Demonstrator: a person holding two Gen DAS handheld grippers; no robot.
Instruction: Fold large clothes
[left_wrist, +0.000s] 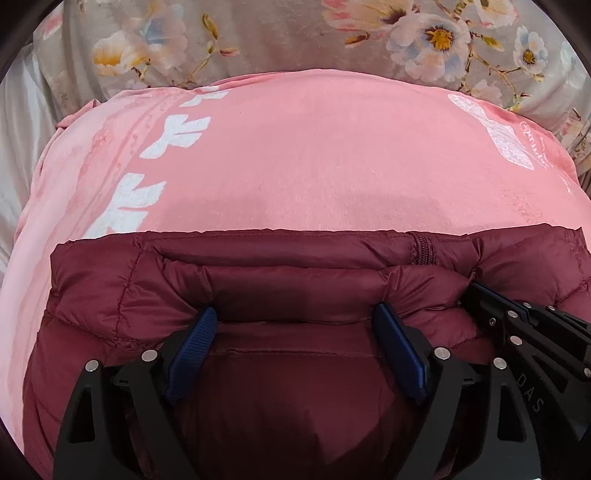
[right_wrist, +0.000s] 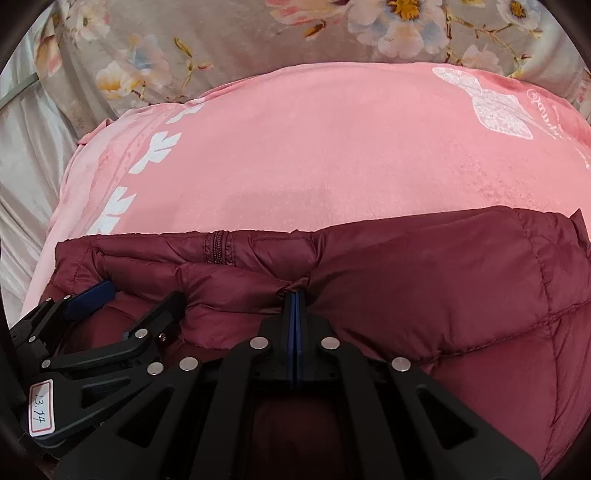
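A floral bedspread (left_wrist: 258, 33) runs behind a pink blanket (left_wrist: 314, 155) printed with white leaves. On the blanket, under and just ahead of both sets of jaws, lies a maroon quilted down jacket (right_wrist: 443, 280): probably light, puffy and slippery, best pinched along stitched seams. The left gripper (left_wrist: 301, 325) stands apart over a fold; the right gripper (right_wrist: 294, 295) is clamped on the jacket's fabric.
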